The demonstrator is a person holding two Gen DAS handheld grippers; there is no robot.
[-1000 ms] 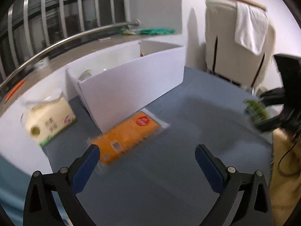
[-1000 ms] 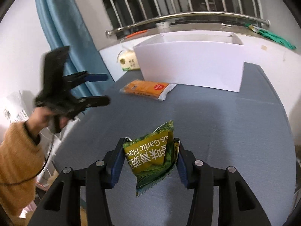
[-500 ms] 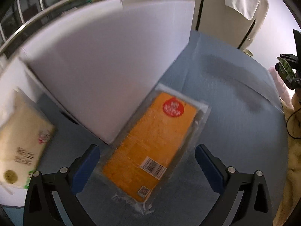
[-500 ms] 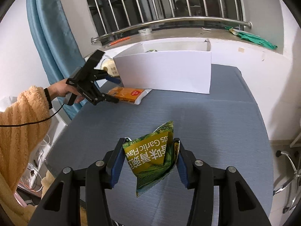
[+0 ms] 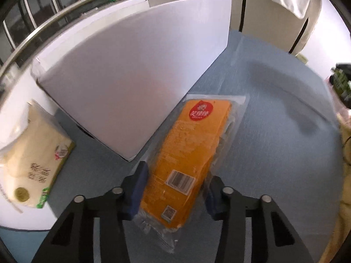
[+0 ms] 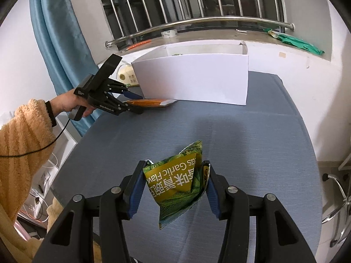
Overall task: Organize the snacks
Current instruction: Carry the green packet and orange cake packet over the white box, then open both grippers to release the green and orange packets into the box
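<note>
An orange snack packet [image 5: 188,151] lies flat on the blue-grey table beside the front corner of a white open box [image 5: 131,76]. My left gripper [image 5: 175,188] points steeply down over the packet's near end. Its jaws are closing, and both blue pads touch the packet's long edges. In the right wrist view the left gripper [image 6: 137,104] sits at the packet [image 6: 151,103], in front of the box [image 6: 193,81]. My right gripper [image 6: 175,184] is shut on a green garlic-flavour snack bag [image 6: 177,179], held above the table.
A cream tissue pack [image 5: 33,160] lies left of the box against the wall. A window ledge with a steel rail [image 6: 197,22] runs behind the box, and a blue curtain [image 6: 54,32] hangs at the left. A person's fluffy orange sleeve [image 6: 24,131] is by the table's left edge.
My left gripper moved in and down over the orange packet, then its jaws closed from wide open onto the packet's sides. The right gripper kept still with the green bag.
</note>
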